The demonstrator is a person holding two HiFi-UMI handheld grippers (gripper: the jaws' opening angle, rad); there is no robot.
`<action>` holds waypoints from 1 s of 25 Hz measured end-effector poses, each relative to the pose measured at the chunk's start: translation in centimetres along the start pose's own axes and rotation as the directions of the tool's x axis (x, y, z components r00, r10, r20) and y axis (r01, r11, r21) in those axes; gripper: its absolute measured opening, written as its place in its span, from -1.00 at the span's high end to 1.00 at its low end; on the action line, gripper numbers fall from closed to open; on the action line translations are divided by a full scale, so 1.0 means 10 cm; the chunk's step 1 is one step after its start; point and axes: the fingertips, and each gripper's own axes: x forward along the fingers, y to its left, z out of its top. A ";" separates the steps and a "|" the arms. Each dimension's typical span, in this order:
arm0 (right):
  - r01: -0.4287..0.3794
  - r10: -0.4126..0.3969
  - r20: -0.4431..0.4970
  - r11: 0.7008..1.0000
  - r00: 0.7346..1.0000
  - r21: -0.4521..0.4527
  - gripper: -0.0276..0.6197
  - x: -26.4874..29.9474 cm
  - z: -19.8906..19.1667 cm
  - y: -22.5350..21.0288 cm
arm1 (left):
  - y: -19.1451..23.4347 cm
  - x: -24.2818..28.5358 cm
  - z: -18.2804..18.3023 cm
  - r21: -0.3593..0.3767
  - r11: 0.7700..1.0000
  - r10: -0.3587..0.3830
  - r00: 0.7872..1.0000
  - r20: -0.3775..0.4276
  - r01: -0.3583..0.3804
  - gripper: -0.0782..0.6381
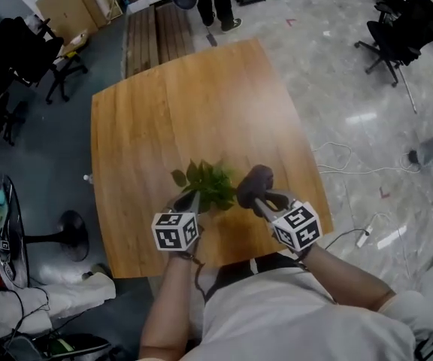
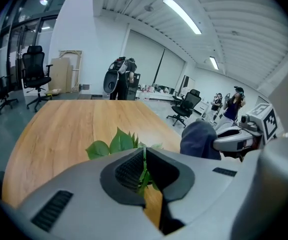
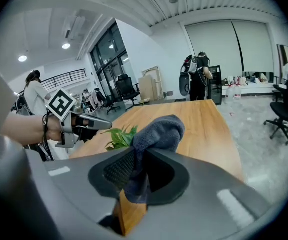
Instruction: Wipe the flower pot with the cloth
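Note:
A small green plant (image 1: pixel 210 183) stands near the front edge of the wooden table (image 1: pixel 171 104); its leaves hide the flower pot. My left gripper (image 1: pixel 193 197) is at the plant's left side, and in the left gripper view my left gripper (image 2: pixel 144 170) is shut on a thin green stem (image 2: pixel 144 160). My right gripper (image 1: pixel 261 197) is shut on a dark grey cloth (image 1: pixel 253 180), held just right of the leaves. In the right gripper view the cloth (image 3: pixel 156 130) bunches above the jaws, with the plant (image 3: pixel 120 136) behind it to the left.
Office chairs (image 1: pixel 401 28) stand on the shiny floor at the right, more chairs (image 1: pixel 21 51) at the left. A person (image 1: pixel 218 2) stands beyond the table's far end. A white cable (image 1: pixel 344 168) lies on the floor to the right.

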 end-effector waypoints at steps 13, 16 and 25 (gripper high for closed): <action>0.095 -0.077 -0.117 0.983 0.990 0.156 0.72 0.68 -0.65 -0.22 | 0.41 0.73 -0.24 0.042 0.995 -0.085 0.985 -0.147 0.093 0.66; 0.090 -0.064 -0.134 0.977 0.989 0.195 0.72 0.90 -0.77 -0.24 | 0.46 0.84 -0.26 0.048 0.993 -0.097 0.978 -0.183 0.108 0.64; 0.061 -0.021 -0.134 0.953 0.991 0.296 0.72 1.65 -0.98 -0.36 | 0.53 0.99 -0.32 0.070 0.990 -0.106 0.963 -0.247 0.126 0.67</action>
